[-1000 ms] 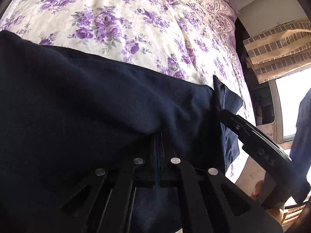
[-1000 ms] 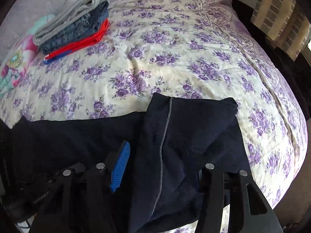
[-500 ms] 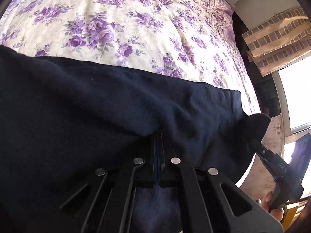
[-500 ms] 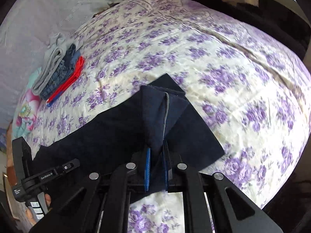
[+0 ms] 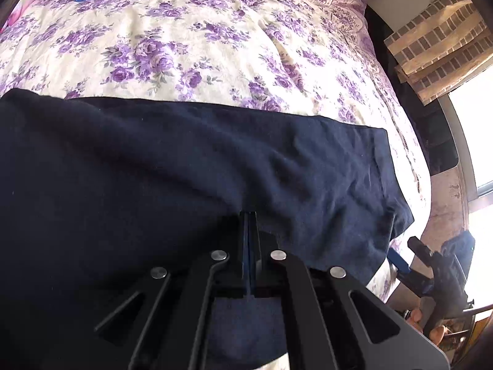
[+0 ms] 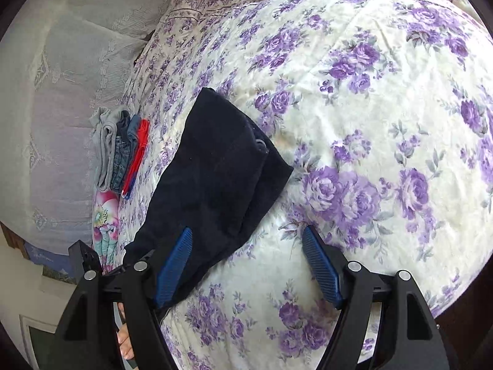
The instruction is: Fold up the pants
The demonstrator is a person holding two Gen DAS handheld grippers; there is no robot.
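Dark navy pants (image 5: 185, 160) lie spread across the floral bedspread (image 5: 215, 46). My left gripper (image 5: 249, 215) is shut on their near edge, and the cloth bunches at its tips. In the right wrist view the pants (image 6: 222, 160) lie folded double lengthways, with a grey cord at the far end. My right gripper (image 6: 246, 231) hovers over their near corner with its jaws opening. Its left blue pad (image 6: 175, 265) overlaps the cloth, and nothing is pinched between the pads. From the left wrist view the right gripper (image 5: 406, 251) sits off the pants' right end.
A stack of folded clothes (image 6: 123, 154), grey, denim and red, sits near the head of the bed beside a colourful pillow (image 6: 106, 215). A brick-patterned curtain (image 5: 437, 40) and a bright window (image 5: 474, 123) stand past the bed's right edge (image 5: 413, 160).
My right gripper let go of the pant-leg end, opened wide and swung away from it. That end now lies flat on the bed. The left gripper keeps its hold.
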